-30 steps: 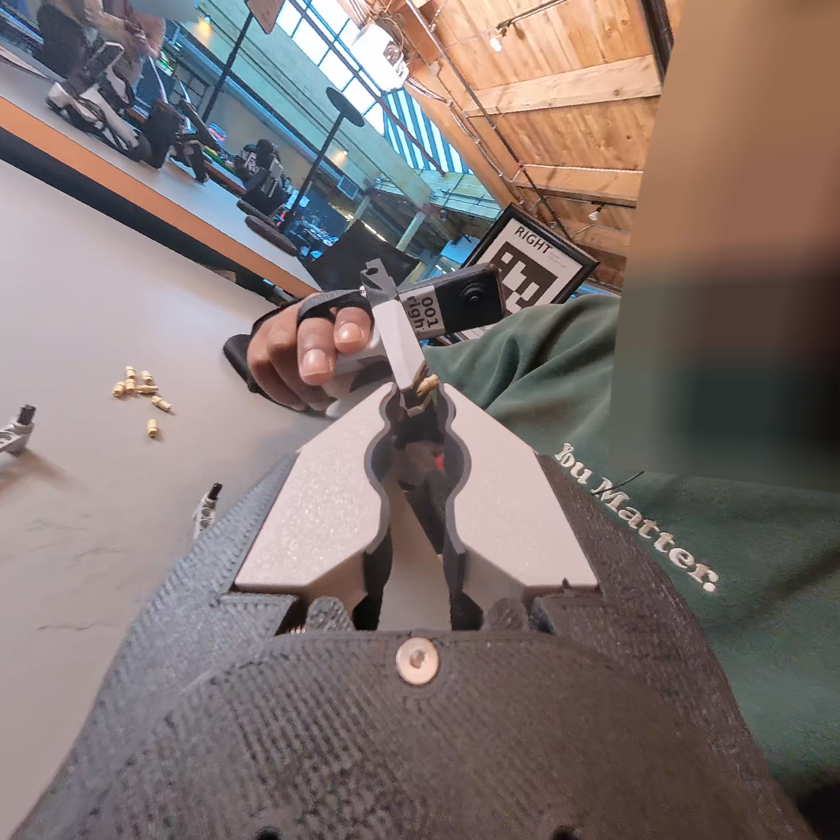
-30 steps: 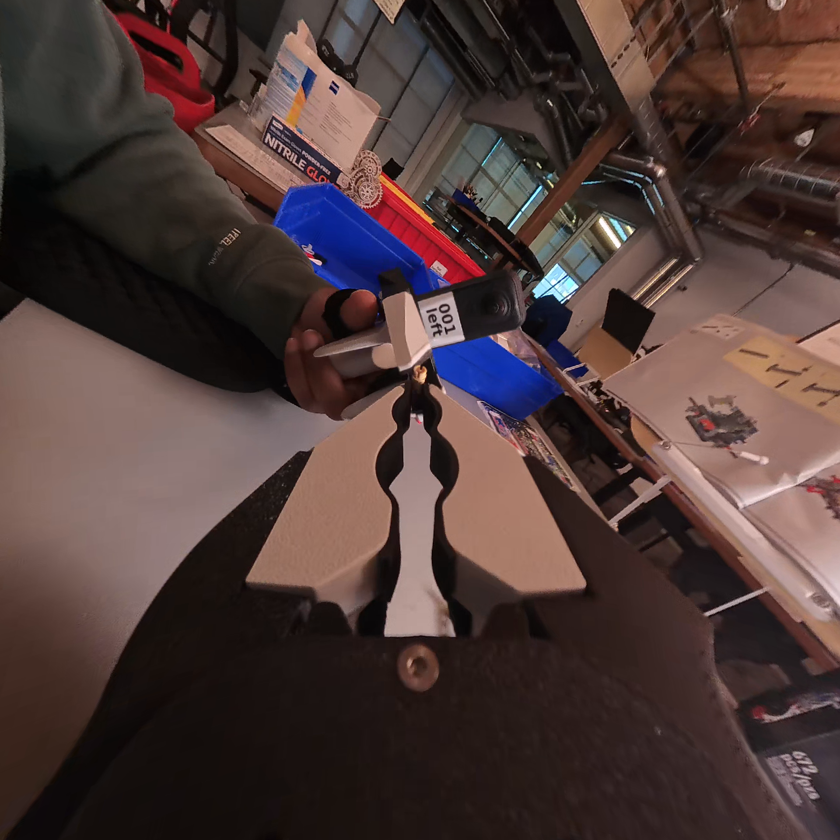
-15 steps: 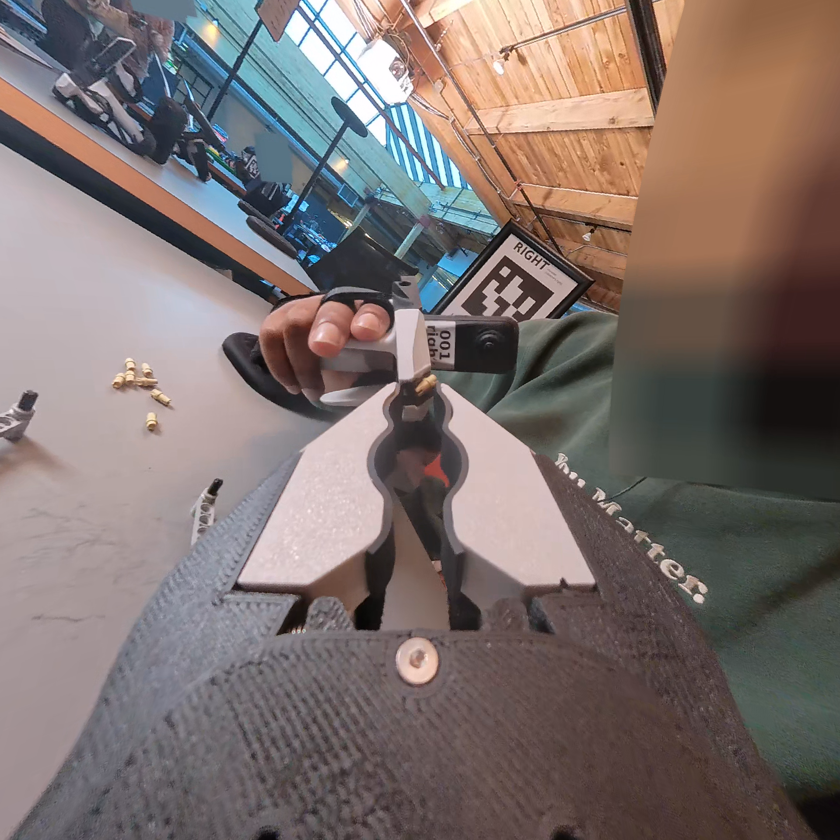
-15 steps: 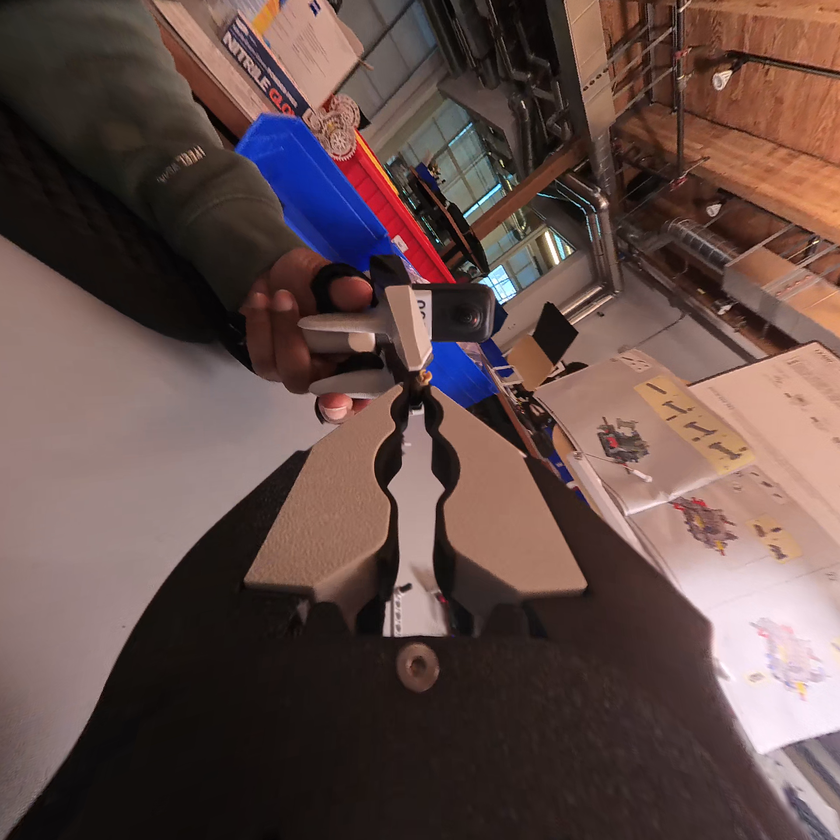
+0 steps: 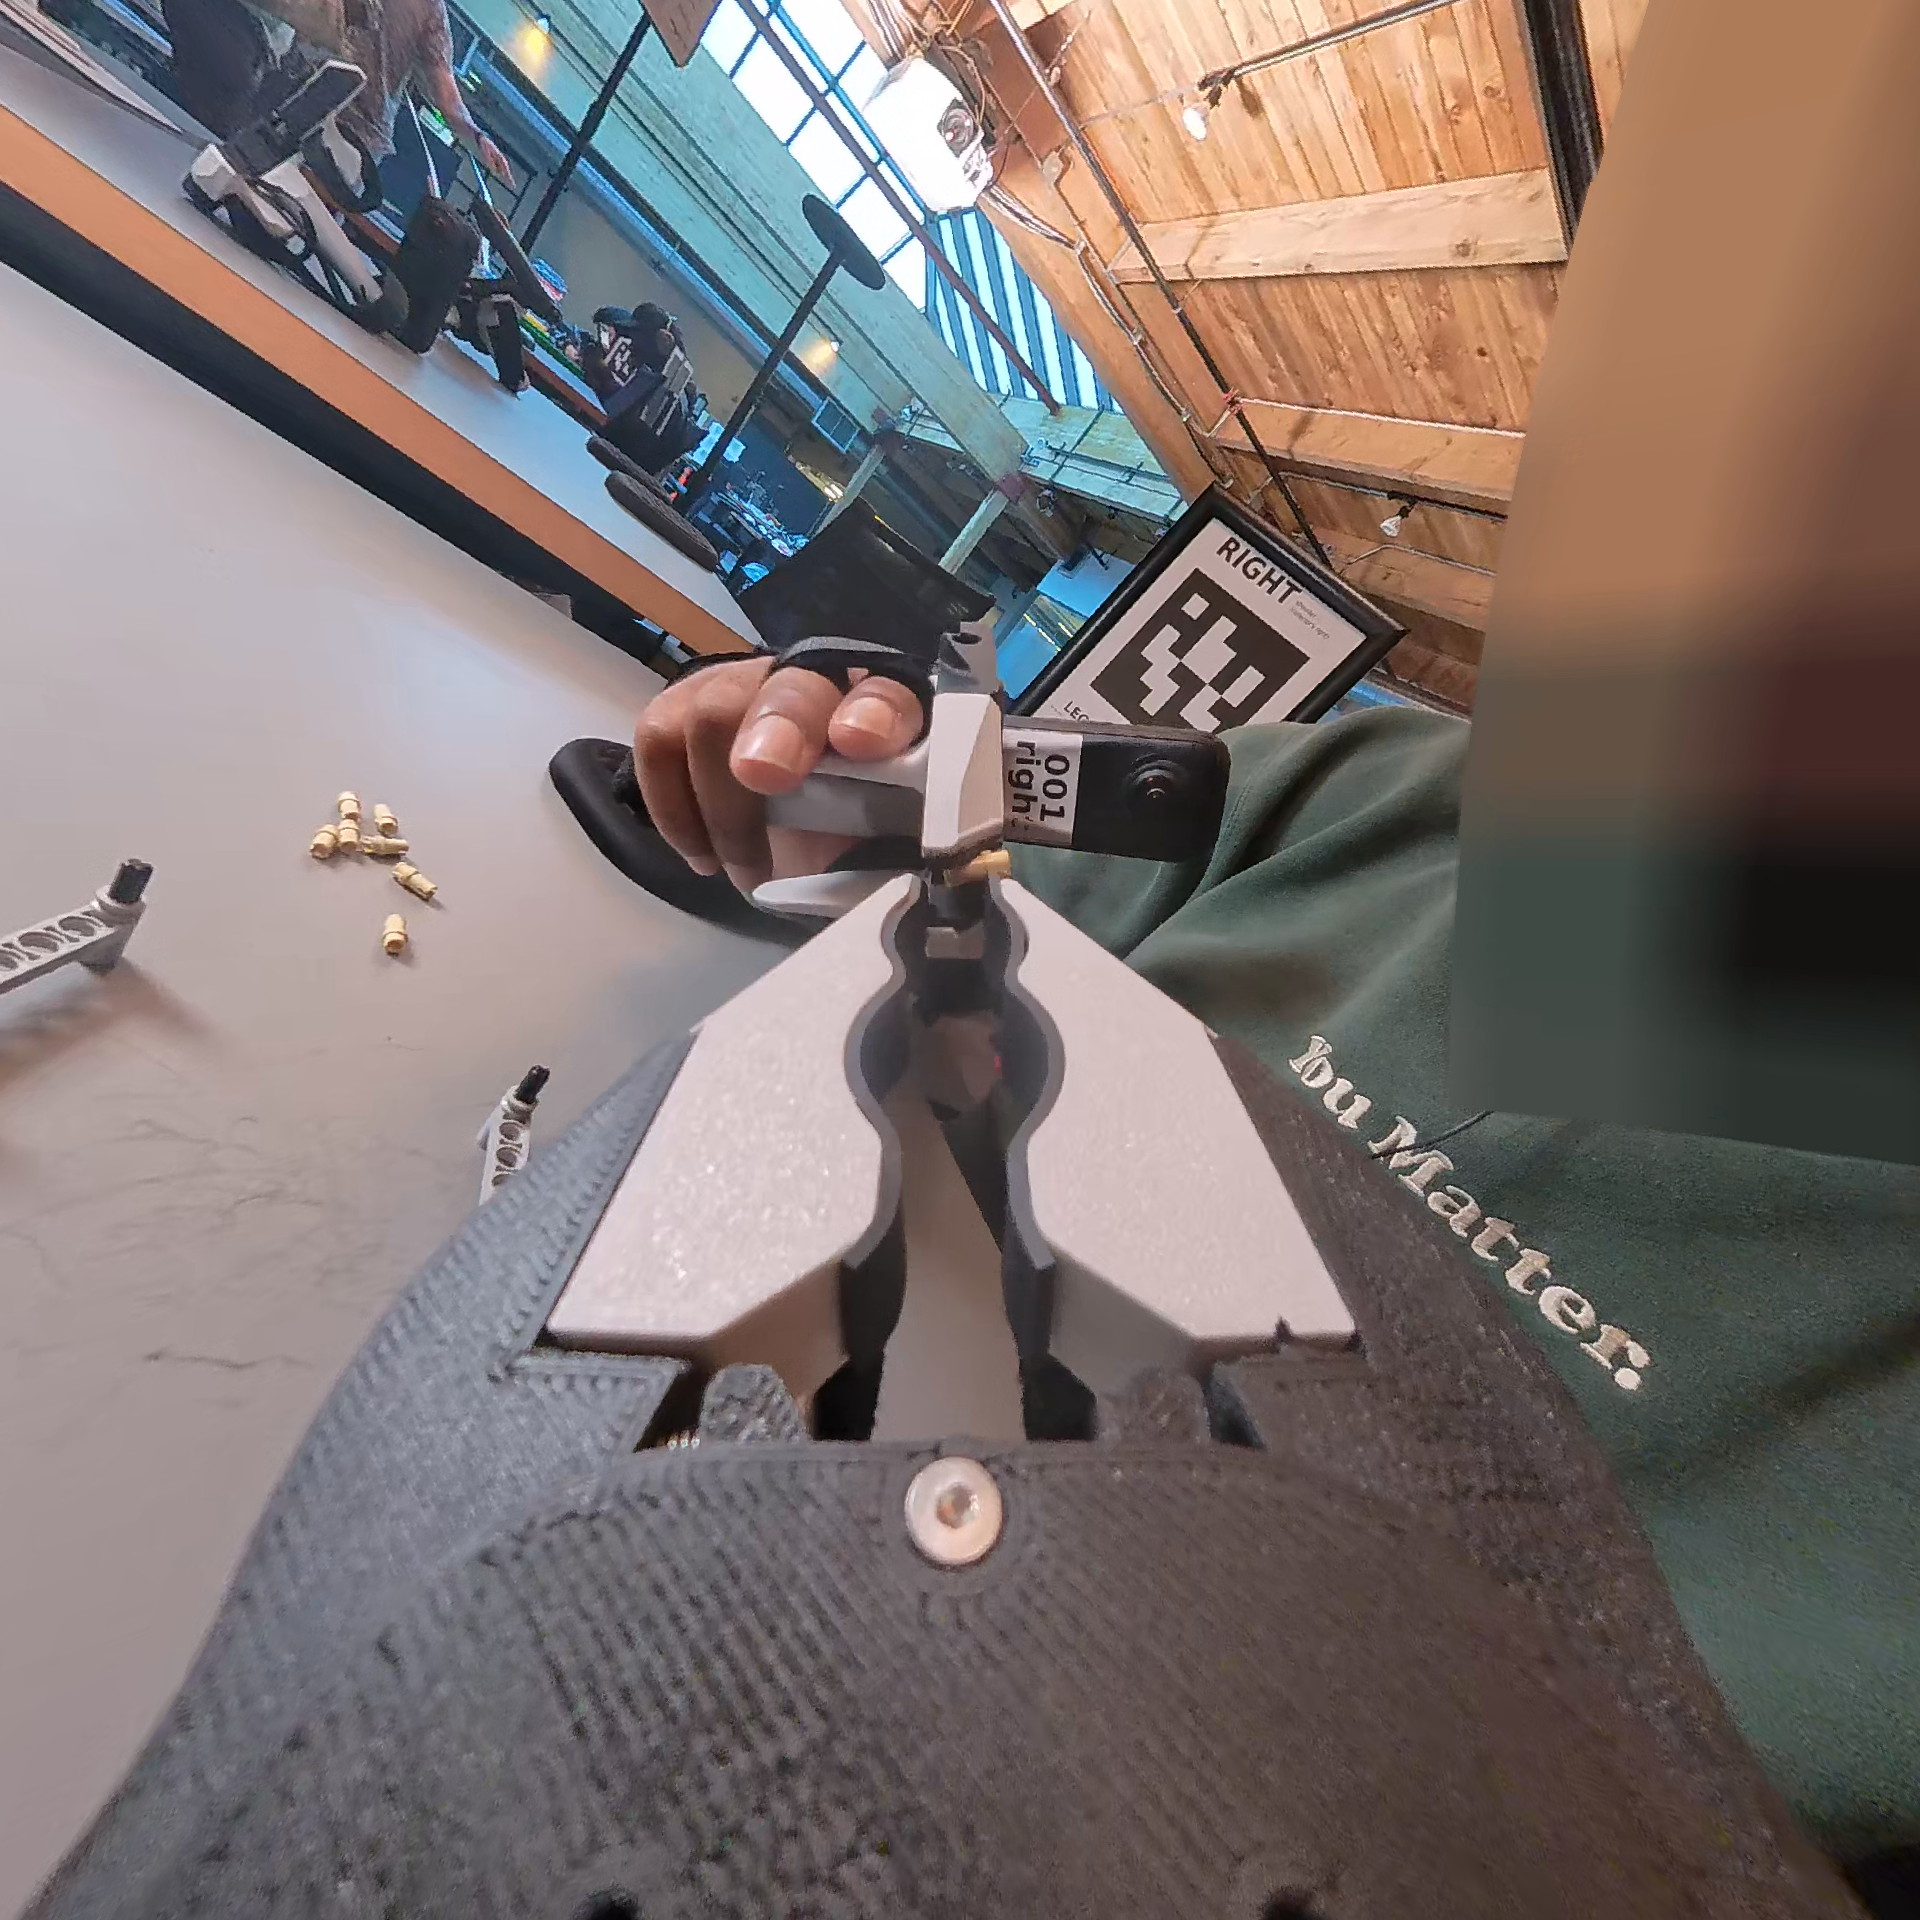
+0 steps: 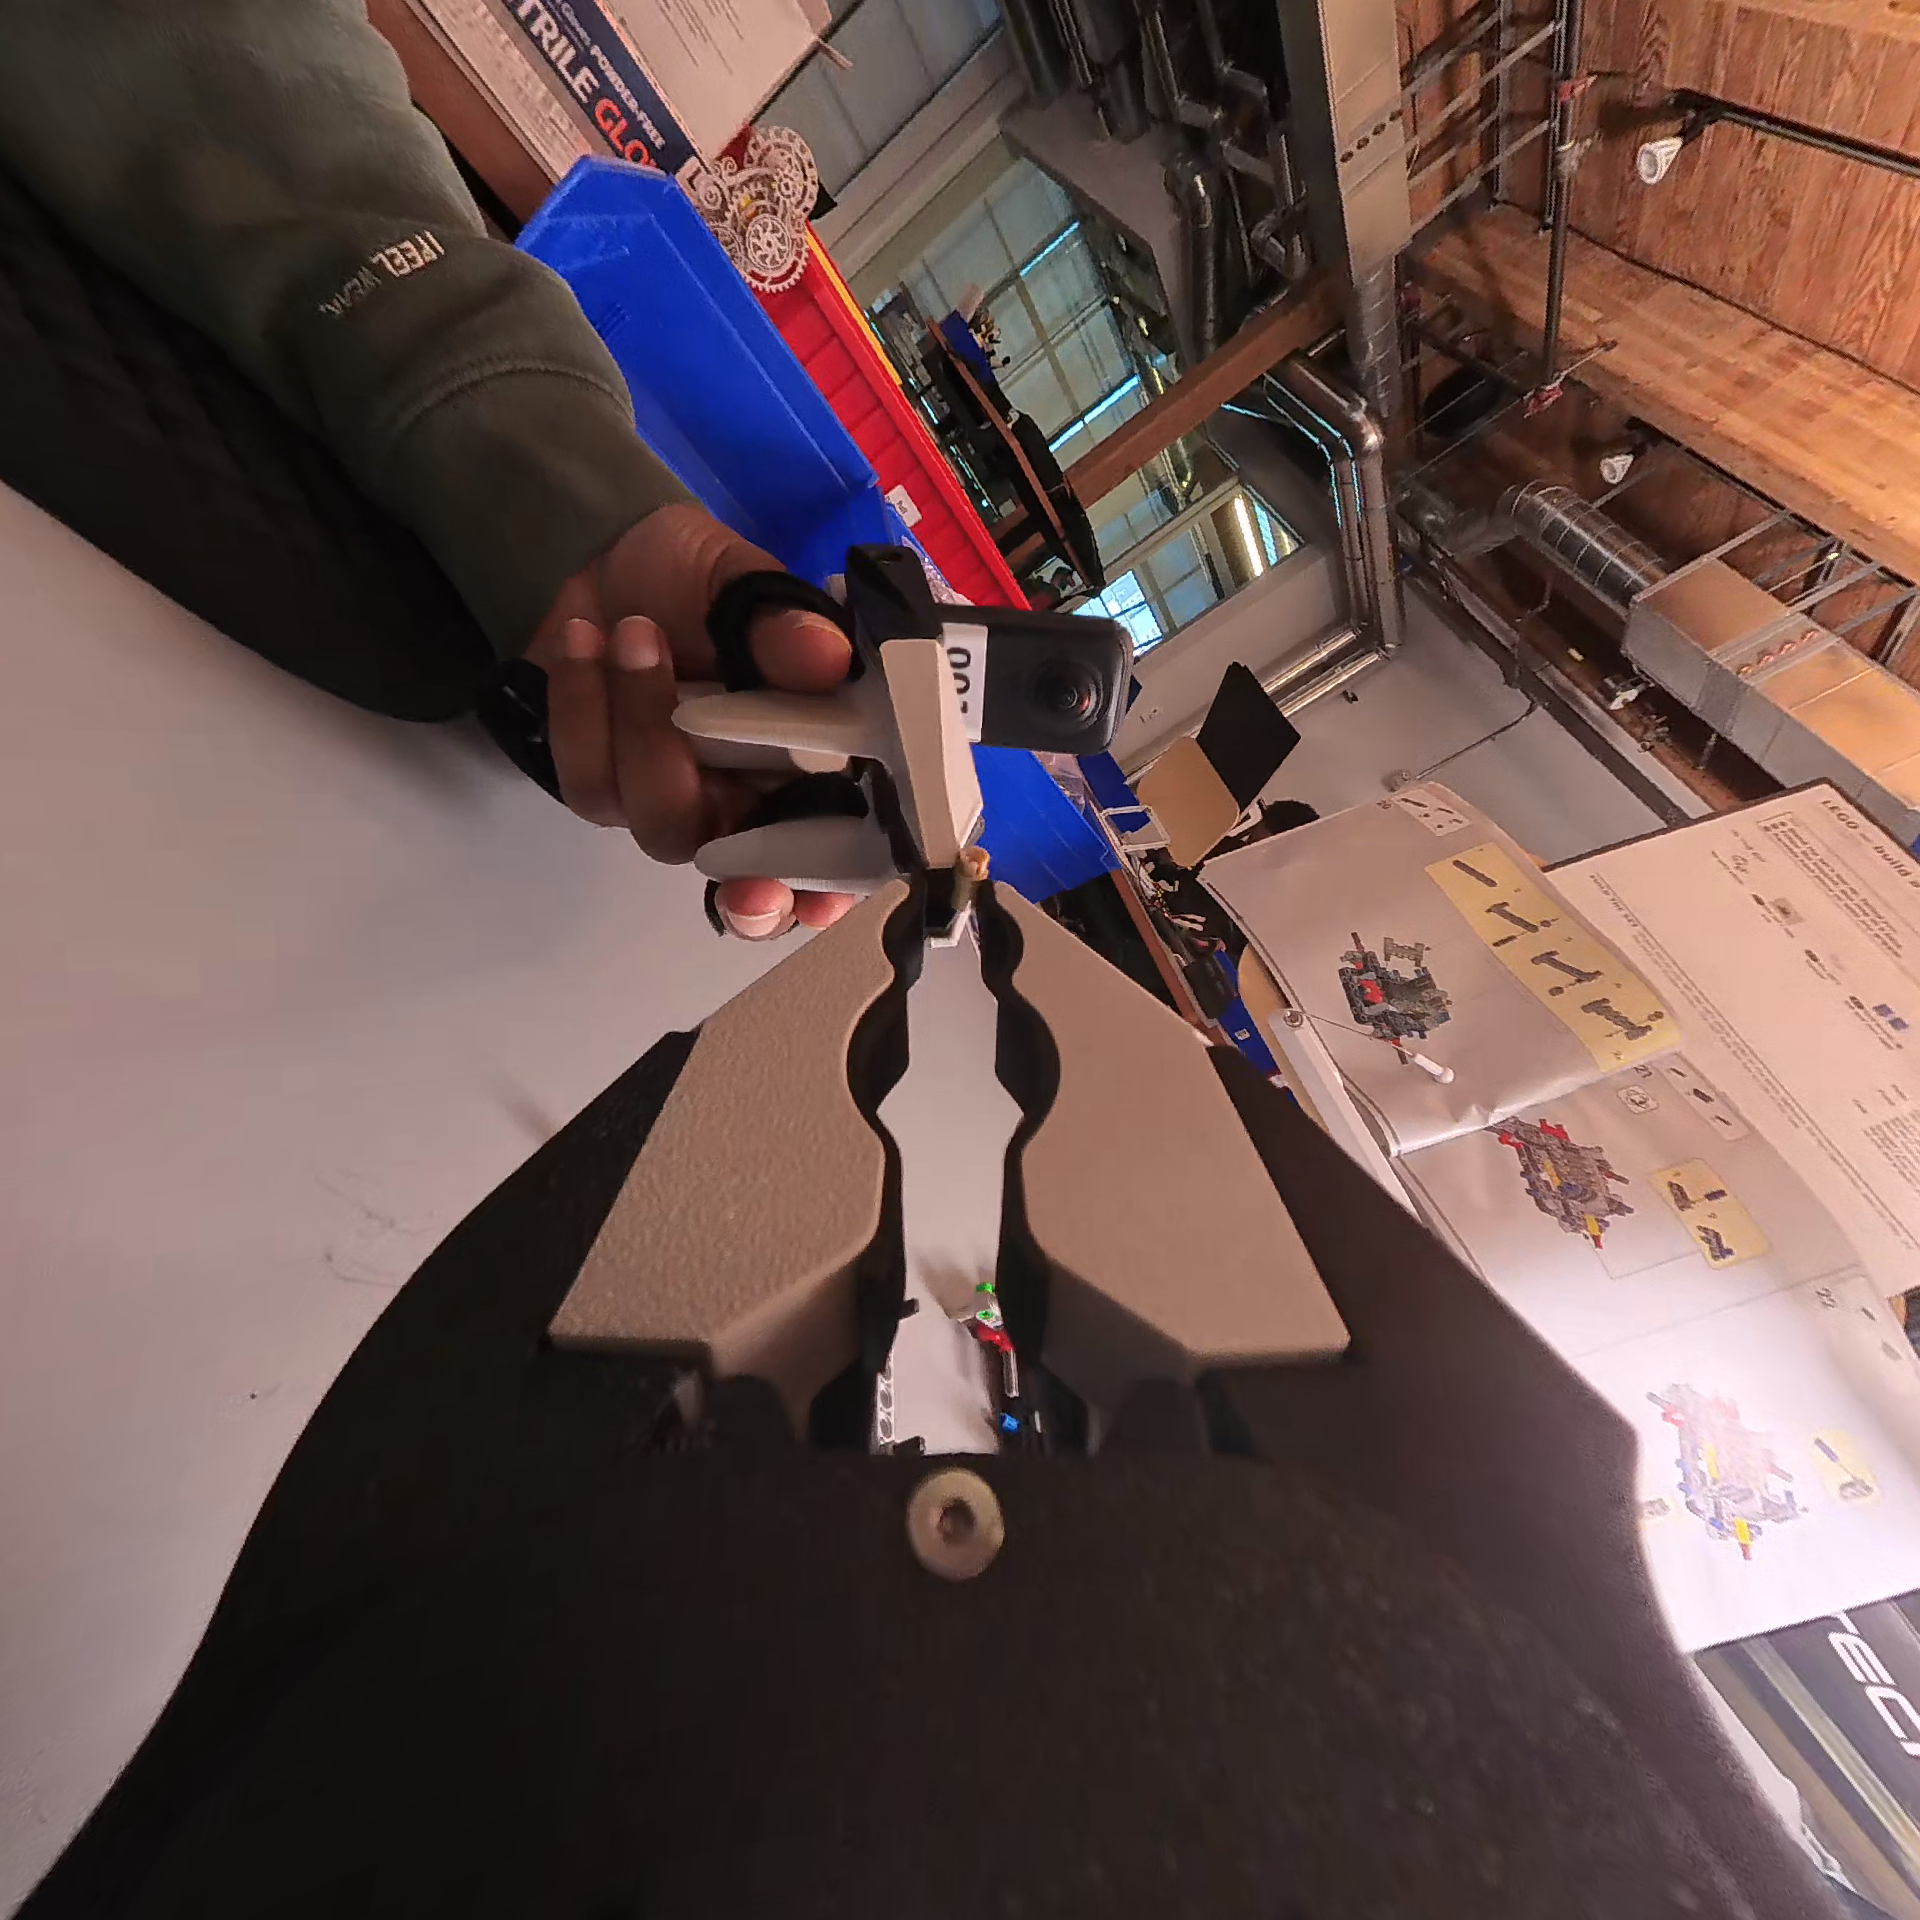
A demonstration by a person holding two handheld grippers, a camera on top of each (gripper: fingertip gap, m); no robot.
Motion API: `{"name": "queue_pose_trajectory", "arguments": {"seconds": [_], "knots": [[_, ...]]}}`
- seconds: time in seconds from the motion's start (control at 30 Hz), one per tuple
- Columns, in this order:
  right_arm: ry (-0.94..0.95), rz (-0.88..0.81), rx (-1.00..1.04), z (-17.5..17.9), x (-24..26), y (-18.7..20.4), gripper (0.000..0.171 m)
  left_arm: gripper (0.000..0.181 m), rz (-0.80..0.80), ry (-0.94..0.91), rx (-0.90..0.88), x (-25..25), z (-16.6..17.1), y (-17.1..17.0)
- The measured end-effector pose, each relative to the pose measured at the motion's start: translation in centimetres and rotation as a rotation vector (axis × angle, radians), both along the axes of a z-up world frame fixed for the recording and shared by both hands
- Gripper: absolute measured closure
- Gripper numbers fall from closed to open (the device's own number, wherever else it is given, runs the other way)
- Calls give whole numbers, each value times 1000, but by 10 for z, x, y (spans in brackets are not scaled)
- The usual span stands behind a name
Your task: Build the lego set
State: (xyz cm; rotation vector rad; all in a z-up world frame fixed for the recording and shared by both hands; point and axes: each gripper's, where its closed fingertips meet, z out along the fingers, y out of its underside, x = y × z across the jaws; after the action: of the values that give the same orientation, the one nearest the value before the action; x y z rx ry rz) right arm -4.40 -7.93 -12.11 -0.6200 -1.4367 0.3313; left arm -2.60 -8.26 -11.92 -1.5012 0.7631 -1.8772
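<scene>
Two grippers are met tip to tip above the grey table (image 5: 208, 623), so a pin-into-part step is probably in hand. The left gripper (image 5: 956, 899) is clenched on a small dark piece (image 5: 943, 940), held up in the air between its jaws. A tan pin (image 5: 985, 862) is seen right at the tip of the right gripper (image 6: 951, 904), touching that piece. It can't be told whether the right jaws are actually gripping anything, since a narrow gap shows between them and the tips are crowded.

Progress-wise, not much is done as far as can be seen. A cluster of loose tan pins (image 5: 364, 844) is left lying on the table. Two grey beams (image 5: 62, 935) (image 5: 509, 1132), each with a black pin stuck in, are parked well apart from each other. A few small coloured parts (image 6: 992, 1320) are glimpsed low between the right jaws. The instruction booklet (image 6: 1558, 1039) is propped open beside the table with many build pictures showing, so a lot is judged to be left.

As for writing, a white label is stuck on each gripper's camera. A framed black-and-white marker sign (image 5: 1205, 634) is stood behind. Pale lettering is stitched on the green sweatshirt (image 5: 1558, 1247), and a printed box (image 6: 582, 73) is shelved behind the blue bin (image 6: 707, 343).
</scene>
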Motion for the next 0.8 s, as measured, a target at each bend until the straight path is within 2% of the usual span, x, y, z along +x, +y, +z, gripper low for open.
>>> {"name": "queue_pose_trajectory", "arguments": {"seconds": [0.1,0.53,0.7,0.8], "knots": [[6,-6,5,1,1,1,167,170,-10,-13,-18,0,1,0],[36,-13,37,7,1,-1,168,169,-49,-71,-83,-1,6,-2],[0,-105,132,1,0,10,168,168,5,-43,-118,-2,-1,8],[-53,-139,100,-11,0,21,169,167,65,4,-149,-1,-11,19]]}}
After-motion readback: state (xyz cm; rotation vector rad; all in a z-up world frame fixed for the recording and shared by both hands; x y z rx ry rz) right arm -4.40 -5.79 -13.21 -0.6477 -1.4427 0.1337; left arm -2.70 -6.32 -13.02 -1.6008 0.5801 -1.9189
